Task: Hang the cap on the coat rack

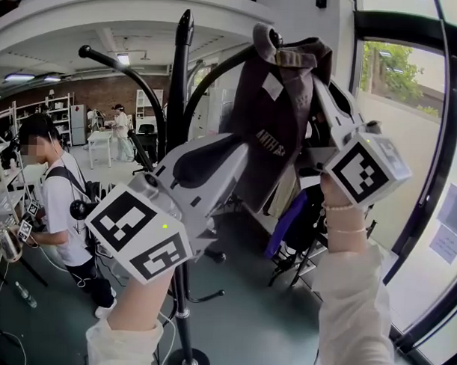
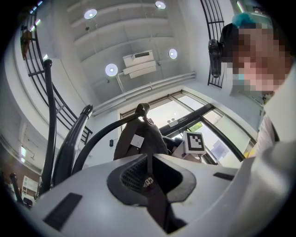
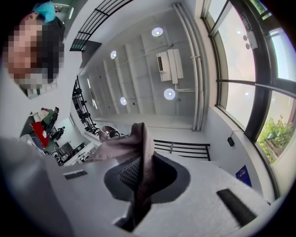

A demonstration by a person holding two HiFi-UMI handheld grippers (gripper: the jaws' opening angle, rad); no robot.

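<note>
A dark grey-brown cap hangs from the tip of a curved black hook at the top of the black coat rack. My left gripper reaches up from the lower left and is shut on the cap's lower edge. My right gripper comes in from the right and is shut on the cap's side. In the left gripper view the cap drapes from the hook's end, with a strip of it pinched in the left gripper. The right gripper view shows cap fabric clamped in the right gripper.
More curved black hooks fan out from the rack's pole; its round base stands on the floor below. A person in a white shirt stands at the left. Bags and a blue cloth hang behind. Tall windows run along the right.
</note>
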